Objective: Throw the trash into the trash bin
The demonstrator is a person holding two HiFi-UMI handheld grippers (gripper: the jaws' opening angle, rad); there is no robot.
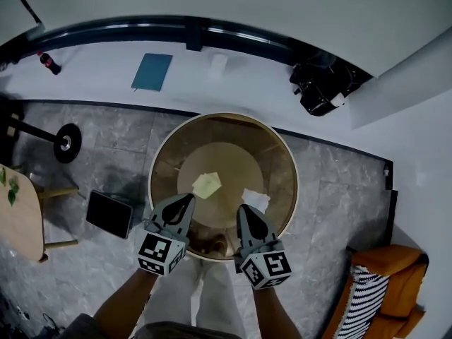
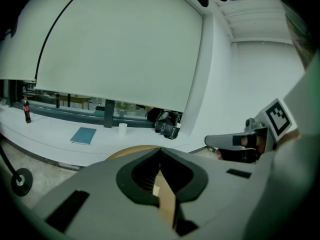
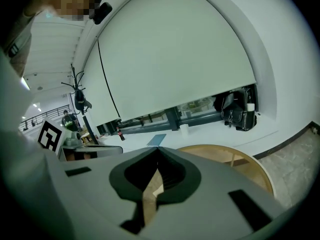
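Left claw (image 1: 189,198) shut, tips pressed together, nothing gripped. Right claw (image 1: 241,207) shut the same way, tips meeting, likewise empty. Side by side, a little apart, both pointing forward and somewhat down over the near edge of a round counter (image 1: 282,154) with a wooden rim and a see-through top. On the back of each, a marker cube: left one (image 1: 161,251), right one (image 1: 267,267).

Just past the tips, the trash: a yellow paper (image 1: 206,185) slightly ahead and to the right of the left claw, and a crumpled white paper (image 1: 256,200) just right of the right claw's tip in the head view. Both scraps ungripped, lying inside the wooden rim; impossible to tell whether on the clear top or on the wooden disc beneath it.

Beyond the counter, a white ledge (image 1: 92,69) curving along the window. On it, from left to right: a dark bottle (image 1: 49,63), a blue notebook (image 1: 152,71), a white cup (image 1: 219,63) and a black bag (image 1: 321,87).

Down on the grey stone floor (image 1: 120,133), a dark tablet (image 1: 109,214) just left of the counter and a black disc (image 1: 67,143) on a rod farther left. At the lower right corner, an orange chair (image 1: 395,267) with a striped cushion (image 1: 367,295).
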